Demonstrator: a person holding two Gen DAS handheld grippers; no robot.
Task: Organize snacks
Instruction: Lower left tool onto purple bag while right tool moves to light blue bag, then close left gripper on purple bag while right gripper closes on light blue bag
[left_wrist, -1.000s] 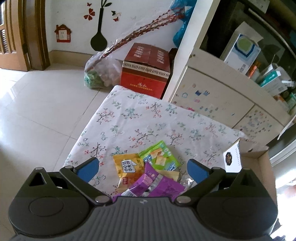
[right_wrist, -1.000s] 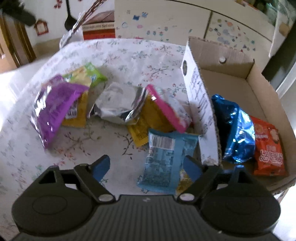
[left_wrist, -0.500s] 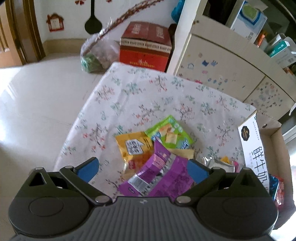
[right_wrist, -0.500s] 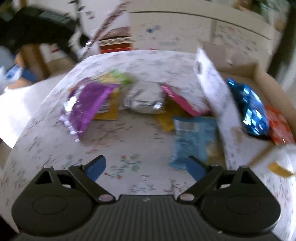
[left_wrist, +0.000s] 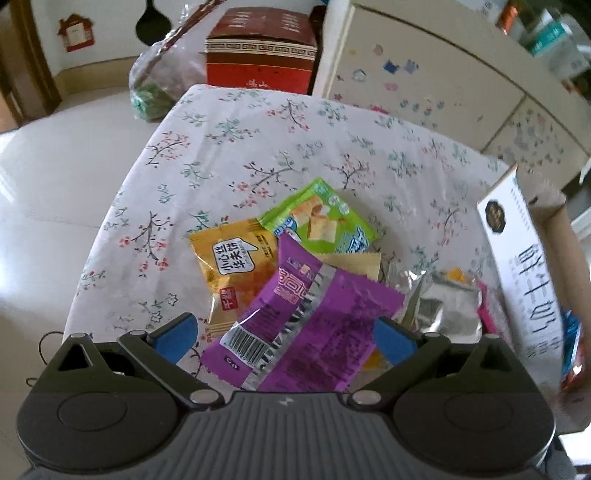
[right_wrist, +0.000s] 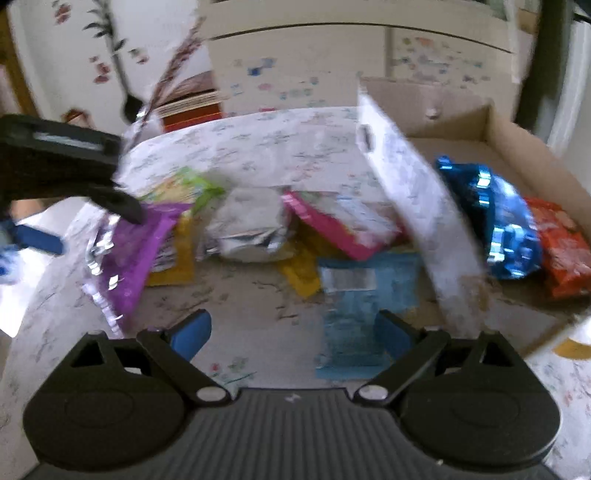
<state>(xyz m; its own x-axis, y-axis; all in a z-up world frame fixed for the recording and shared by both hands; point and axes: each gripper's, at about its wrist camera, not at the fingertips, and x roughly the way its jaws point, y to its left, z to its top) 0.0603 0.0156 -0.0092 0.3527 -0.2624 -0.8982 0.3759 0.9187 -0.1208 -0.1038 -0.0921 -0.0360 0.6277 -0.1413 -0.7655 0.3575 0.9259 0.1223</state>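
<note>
Purple packet (left_wrist: 306, 325) lies between my left gripper (left_wrist: 284, 334)'s parted fingers, tilted on the yellow (left_wrist: 236, 269) and green (left_wrist: 325, 221) ones near the table (left_wrist: 221, 147)'s left edge. My right gripper (right_wrist: 291, 332) hovers, jaws wide, over one light-blue packet (right_wrist: 354, 306). Two packets, blue (right_wrist: 491, 221) and orange (right_wrist: 561, 243), sit in the box (right_wrist: 517, 129).

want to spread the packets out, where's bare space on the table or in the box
Free: the far half of the floral tablecloth beyond the green packet, and the back of the cardboard box behind the blue bag. Crowded: the pile around the purple packet and silver packet.
</note>
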